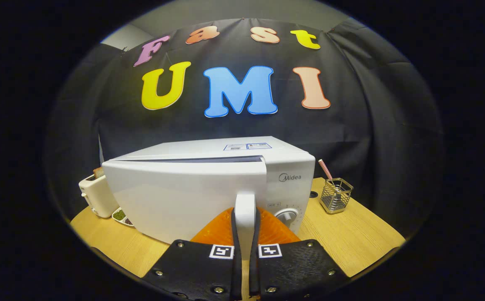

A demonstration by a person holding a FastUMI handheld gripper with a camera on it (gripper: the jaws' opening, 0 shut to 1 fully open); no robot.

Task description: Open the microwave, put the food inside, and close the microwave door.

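Note:
A white microwave (209, 184) stands on the wooden table (351, 238), right in front of me. Its door (179, 196) is slightly ajar, with a dark gap showing along its top edge. The white vertical door handle (245, 209) sits between my two fingers, and my gripper (245, 228) is shut on it. A small dish of food (122, 216) lies on the table to the left of the microwave, partly hidden behind the door. The round control knob (287, 216) shows just right of the handle.
A white toaster (96, 196) with a slice of bread in it stands left of the microwave. A wire holder (336, 195) with a striped straw stands on the table to the right. The black cloth wall hangs behind.

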